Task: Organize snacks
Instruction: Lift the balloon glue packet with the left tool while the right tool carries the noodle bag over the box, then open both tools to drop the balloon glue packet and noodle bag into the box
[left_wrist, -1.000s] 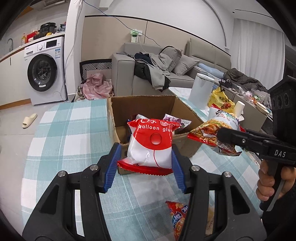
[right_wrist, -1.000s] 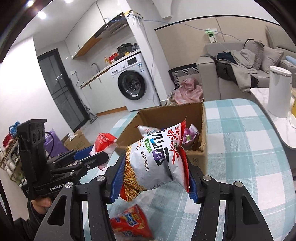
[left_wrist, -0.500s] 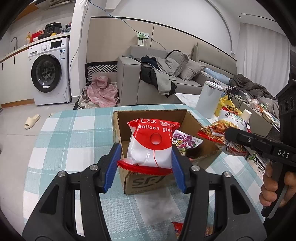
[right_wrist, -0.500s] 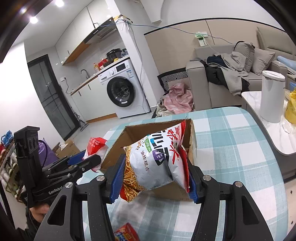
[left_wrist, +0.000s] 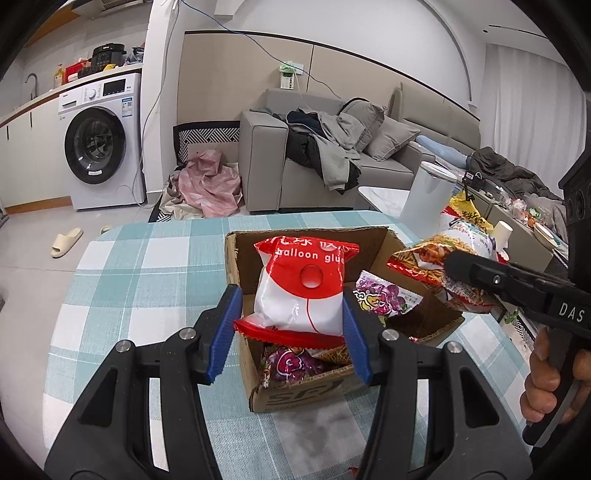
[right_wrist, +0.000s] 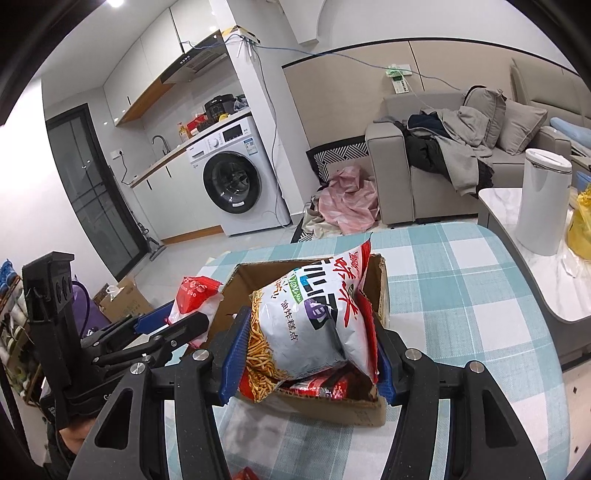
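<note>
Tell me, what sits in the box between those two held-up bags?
In the left wrist view, a purple snack packet lies in the cardboard box between the red-and-white bag and the noodle-snack bag.

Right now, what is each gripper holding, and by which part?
Left gripper pinches the red-and-white bag by its lower sides; right gripper pinches the noodle-snack bag likewise.

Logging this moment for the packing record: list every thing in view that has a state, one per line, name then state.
left gripper: shut on the red and white bag, above the box
red and white bag: held upright, not in the box yet
right gripper: shut on the noodle snack bag
noodle snack bag: held over the box, tilted
cardboard box: open, partly filled with snacks
washing machine: door closed
</note>
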